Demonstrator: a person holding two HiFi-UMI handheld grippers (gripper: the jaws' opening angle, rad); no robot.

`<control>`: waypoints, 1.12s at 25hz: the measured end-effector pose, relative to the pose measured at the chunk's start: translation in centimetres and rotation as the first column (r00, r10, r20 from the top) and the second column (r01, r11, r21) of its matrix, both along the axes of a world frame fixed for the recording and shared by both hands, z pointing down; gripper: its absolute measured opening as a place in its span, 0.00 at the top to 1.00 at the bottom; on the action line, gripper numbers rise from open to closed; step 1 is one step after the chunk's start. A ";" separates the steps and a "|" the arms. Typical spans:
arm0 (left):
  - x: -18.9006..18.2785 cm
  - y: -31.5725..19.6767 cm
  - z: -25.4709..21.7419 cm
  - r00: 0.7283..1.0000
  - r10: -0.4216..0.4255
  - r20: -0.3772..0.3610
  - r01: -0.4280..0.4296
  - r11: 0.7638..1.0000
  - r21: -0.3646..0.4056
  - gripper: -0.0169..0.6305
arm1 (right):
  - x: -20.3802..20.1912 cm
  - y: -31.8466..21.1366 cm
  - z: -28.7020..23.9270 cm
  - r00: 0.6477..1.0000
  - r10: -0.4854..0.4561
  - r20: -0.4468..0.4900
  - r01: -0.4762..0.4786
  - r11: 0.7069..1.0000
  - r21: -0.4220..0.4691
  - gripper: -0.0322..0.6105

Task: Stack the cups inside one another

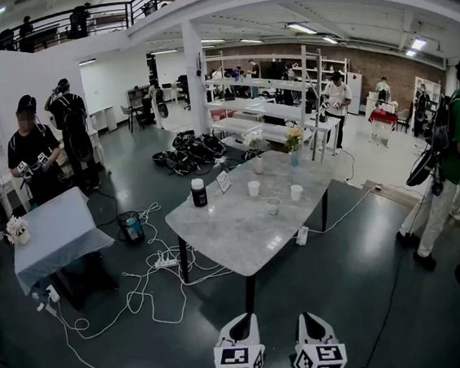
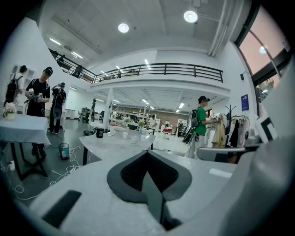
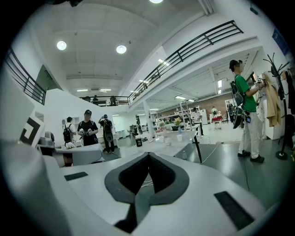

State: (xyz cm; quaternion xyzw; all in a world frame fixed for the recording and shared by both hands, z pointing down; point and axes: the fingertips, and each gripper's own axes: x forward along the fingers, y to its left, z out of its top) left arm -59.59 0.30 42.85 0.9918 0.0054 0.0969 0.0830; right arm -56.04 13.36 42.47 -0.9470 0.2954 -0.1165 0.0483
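Note:
Far ahead on the marble table (image 1: 227,236) stand two white cups (image 1: 253,188) (image 1: 296,192), and a clear cup (image 1: 274,205) sits between them, nearer me. My left gripper (image 1: 246,318) and right gripper (image 1: 303,317) hang side by side at the bottom of the head view, well short of the table, over the dark floor. Both are shut with nothing between the tips. The left gripper view looks over the left gripper (image 2: 147,152) to a white cup (image 2: 125,135) in the distance. Past the right gripper (image 3: 148,155), the right gripper view shows small cups (image 3: 161,138).
A black canister (image 1: 199,192), a card and two flower vases (image 1: 295,157) share the table. White cables (image 1: 143,286) and a small bin (image 1: 131,227) lie on the floor at left, beside a blue-clothed table (image 1: 55,234). People stand at left and right (image 1: 455,147).

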 end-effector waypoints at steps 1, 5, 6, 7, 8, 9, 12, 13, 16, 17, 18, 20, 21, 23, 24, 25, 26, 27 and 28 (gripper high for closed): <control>0.3 -0.2 0.0 1.000 0.002 0.000 -0.002 1.000 0.000 0.98 | 0.3 -0.2 0.0 1.000 0.003 -0.001 -0.003 1.000 0.000 0.94; 1.3 -1.1 -0.3 1.000 0.008 -0.007 -0.008 1.000 0.005 0.98 | 1.2 -1.1 -0.2 1.000 0.011 -0.005 -0.011 1.000 -0.001 0.94; 1.5 -1.3 -0.4 1.000 0.011 -0.009 -0.011 1.000 0.008 0.98 | 1.3 -1.3 -0.3 1.000 0.014 -0.006 -0.014 1.000 0.000 0.94; 1.7 -1.6 -0.4 1.000 0.015 -0.011 -0.015 1.000 0.010 0.98 | 1.5 -1.5 -0.4 1.000 0.018 -0.006 -0.018 1.000 0.003 0.94; 1.9 -1.8 -0.5 1.000 0.019 -0.013 -0.019 1.000 0.013 0.98 | 1.8 -1.7 -0.4 1.000 0.024 -0.007 -0.024 1.000 0.010 0.94; 2.0 -2.1 -0.5 1.000 0.023 -0.014 -0.023 1.000 0.016 0.98 | 2.0 -1.9 -0.4 0.999 0.033 -0.008 -0.033 0.999 0.020 0.94; 2.4 -2.9 -0.4 0.999 0.034 -0.017 -0.033 0.999 0.029 0.98 | 2.5 -2.4 -0.3 0.998 0.061 -0.005 -0.061 0.997 0.039 0.94; 2.6 -3.2 -0.4 0.999 0.037 -0.017 -0.036 0.999 0.034 0.98 | 2.6 -2.5 -0.2 0.998 0.068 -0.004 -0.068 0.997 0.038 0.94; 3.3 -3.9 -0.1 0.999 0.046 -0.013 -0.046 0.998 0.036 0.98 | 3.0 -2.5 0.4 0.996 0.092 0.011 -0.093 0.995 0.028 0.94; 3.6 -4.0 0.1 0.999 0.051 -0.007 -0.050 0.998 0.033 0.98 | 3.2 -2.3 0.7 0.994 0.104 0.020 -0.104 0.994 0.023 0.94; 3.7 -4.0 0.4 0.998 0.055 0.002 -0.055 0.998 0.031 0.98 | 3.3 -2.0 1.1 0.993 0.115 0.032 -0.116 0.993 0.019 0.94; 4.1 -3.9 1.0 0.998 0.065 0.018 -0.066 0.997 0.035 0.98 | 3.7 -1.6 1.8 0.989 0.135 0.055 -0.136 0.991 0.014 0.94; 4.4 -4.0 1.3 0.997 0.069 0.025 -0.070 0.997 0.037 0.98 | 4.0 -1.5 2.0 0.988 0.141 0.062 -0.143 0.990 0.015 0.94; 5.2 -4.1 1.8 0.997 0.075 0.034 -0.076 0.996 0.038 0.98 | 4.8 -1.7 2.3 0.988 0.143 0.065 -0.144 0.989 0.016 0.94; 5.7 -4.2 2.0 0.996 0.077 0.036 -0.079 0.996 0.039 0.98 | 5.2 -1.9 2.3 0.988 0.138 0.063 -0.139 0.990 0.012 0.94; 6.2 -4.2 2.0 0.996 0.079 0.037 -0.081 0.996 0.042 0.98 | 5.7 -2.1 2.4 0.989 0.133 0.058 -0.133 0.991 0.006 0.94; 6.7 -4.2 2.1 0.996 0.081 0.038 -0.082 0.996 0.045 0.98 | 6.2 -2.2 2.4 0.990 0.129 0.053 -0.129 0.992 0.001 0.94; 7.2 -4.1 2.1 0.996 0.080 0.038 -0.082 0.995 0.048 0.98 | 6.8 -2.2 2.5 0.991 0.126 0.049 -0.126 0.992 0.000 0.94; 7.8 -3.9 2.1 0.996 0.077 0.037 -0.079 0.996 0.051 0.98 | 7.4 -2.1 2.5 0.991 0.124 0.047 -0.124 0.992 0.002 0.94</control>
